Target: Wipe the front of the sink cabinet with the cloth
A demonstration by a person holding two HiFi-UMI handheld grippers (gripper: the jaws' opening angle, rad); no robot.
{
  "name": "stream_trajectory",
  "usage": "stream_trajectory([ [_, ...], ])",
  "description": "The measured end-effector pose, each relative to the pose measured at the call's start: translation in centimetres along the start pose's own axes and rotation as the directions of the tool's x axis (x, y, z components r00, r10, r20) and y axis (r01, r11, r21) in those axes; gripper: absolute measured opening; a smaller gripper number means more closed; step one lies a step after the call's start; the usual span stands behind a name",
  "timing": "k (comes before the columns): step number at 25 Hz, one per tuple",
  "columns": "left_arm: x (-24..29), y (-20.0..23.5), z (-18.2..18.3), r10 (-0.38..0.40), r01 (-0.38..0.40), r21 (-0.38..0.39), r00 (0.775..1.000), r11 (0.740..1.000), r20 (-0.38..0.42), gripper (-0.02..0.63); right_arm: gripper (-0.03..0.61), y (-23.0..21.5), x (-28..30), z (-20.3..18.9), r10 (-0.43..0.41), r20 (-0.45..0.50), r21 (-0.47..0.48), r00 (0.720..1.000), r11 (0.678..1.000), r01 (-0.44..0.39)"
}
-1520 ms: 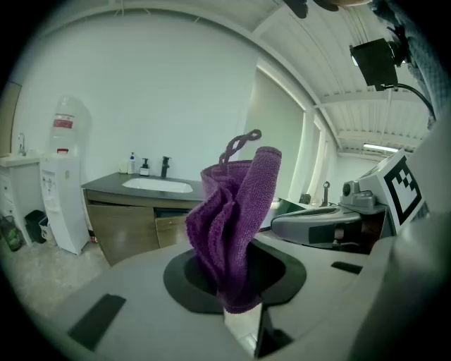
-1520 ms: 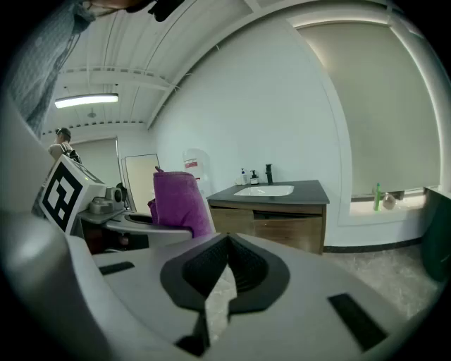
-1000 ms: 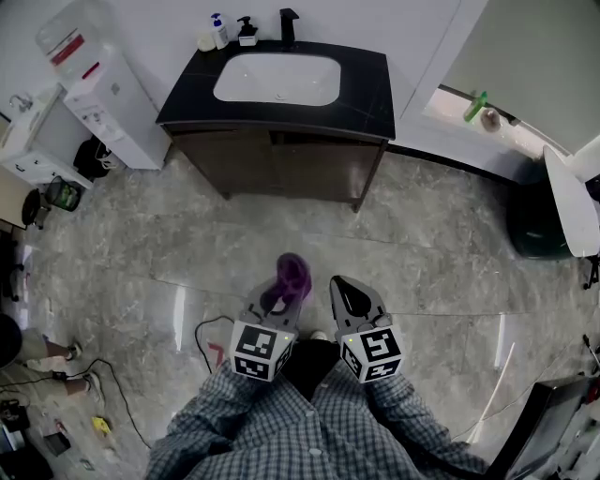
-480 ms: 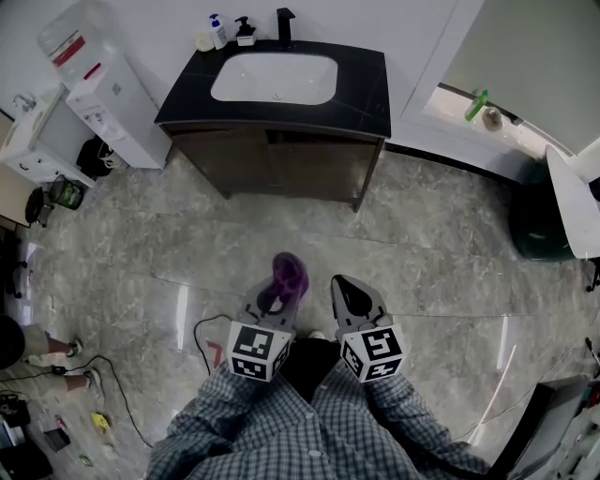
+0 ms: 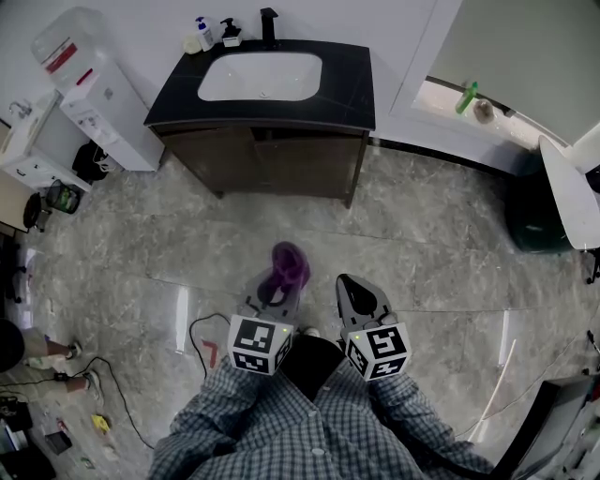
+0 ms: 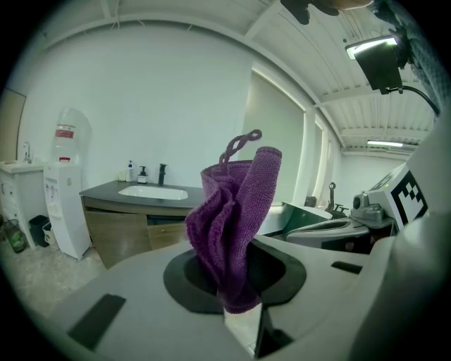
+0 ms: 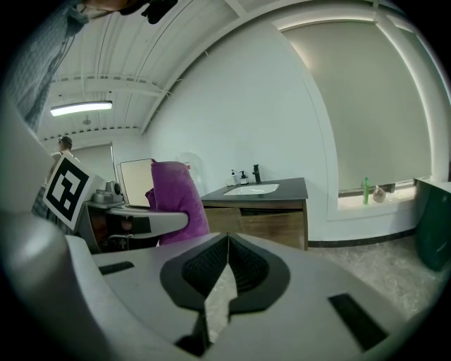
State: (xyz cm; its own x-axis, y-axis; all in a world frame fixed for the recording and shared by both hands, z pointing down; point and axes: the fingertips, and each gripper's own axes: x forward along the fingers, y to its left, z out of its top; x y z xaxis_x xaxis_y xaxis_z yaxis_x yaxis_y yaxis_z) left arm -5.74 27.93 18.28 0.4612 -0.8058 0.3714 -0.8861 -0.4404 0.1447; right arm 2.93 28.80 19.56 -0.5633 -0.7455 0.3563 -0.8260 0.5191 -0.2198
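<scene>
A bunched purple cloth (image 5: 288,264) stands up out of my left gripper (image 5: 277,286), which is shut on it; in the left gripper view the cloth (image 6: 236,224) fills the middle of the picture. My right gripper (image 5: 357,293) is beside it, shut with nothing between its jaws. The sink cabinet (image 5: 272,165) with brown wooden doors, a black top and a white basin (image 5: 261,75) stands against the far wall, well ahead of both grippers across the marble floor. The cabinet (image 6: 130,229) shows at left in the left gripper view, and the same cabinet (image 7: 264,216) at centre in the right gripper view.
A white water dispenser (image 5: 98,98) stands left of the cabinet. Soap bottles (image 5: 214,36) and a black tap (image 5: 268,22) sit on the counter. A dark green bin (image 5: 536,216) is at the right, cables (image 5: 202,333) lie on the floor at the left, a green bottle (image 5: 467,97) is on the sill.
The cabinet has shifted slightly up and left in the head view. Both grippers keep their positions and the cloth stays clamped.
</scene>
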Motion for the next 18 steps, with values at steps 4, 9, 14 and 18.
stream_trajectory([
  [4, 1.1, -0.1, 0.0, -0.016, 0.016, 0.013, 1.000, 1.000, -0.004, 0.072, 0.018, -1.0, 0.8, 0.0, -0.013, 0.004, 0.007, 1.000, 1.000, 0.013],
  [9, 3.4, 0.9, -0.4, -0.032, 0.032, 0.001, 0.999, 0.999, -0.026, 0.072, 0.018, -2.5, 3.5, 0.0, -0.018, -0.013, 0.012, 1.000, 1.000, 0.019],
  [14, 7.7, 3.3, 1.4, -0.048, 0.047, -0.006, 0.998, 0.999, -0.035, 0.072, 0.018, -5.0, 7.9, 2.3, -0.011, -0.020, -0.009, 1.000, 1.000, 0.011],
  [18, 11.7, 5.3, 2.5, -0.065, 0.065, -0.007, 0.997, 0.998, -0.044, 0.072, 0.018, -7.4, 11.6, 3.3, -0.021, -0.041, -0.001, 0.999, 1.000, 0.021],
])
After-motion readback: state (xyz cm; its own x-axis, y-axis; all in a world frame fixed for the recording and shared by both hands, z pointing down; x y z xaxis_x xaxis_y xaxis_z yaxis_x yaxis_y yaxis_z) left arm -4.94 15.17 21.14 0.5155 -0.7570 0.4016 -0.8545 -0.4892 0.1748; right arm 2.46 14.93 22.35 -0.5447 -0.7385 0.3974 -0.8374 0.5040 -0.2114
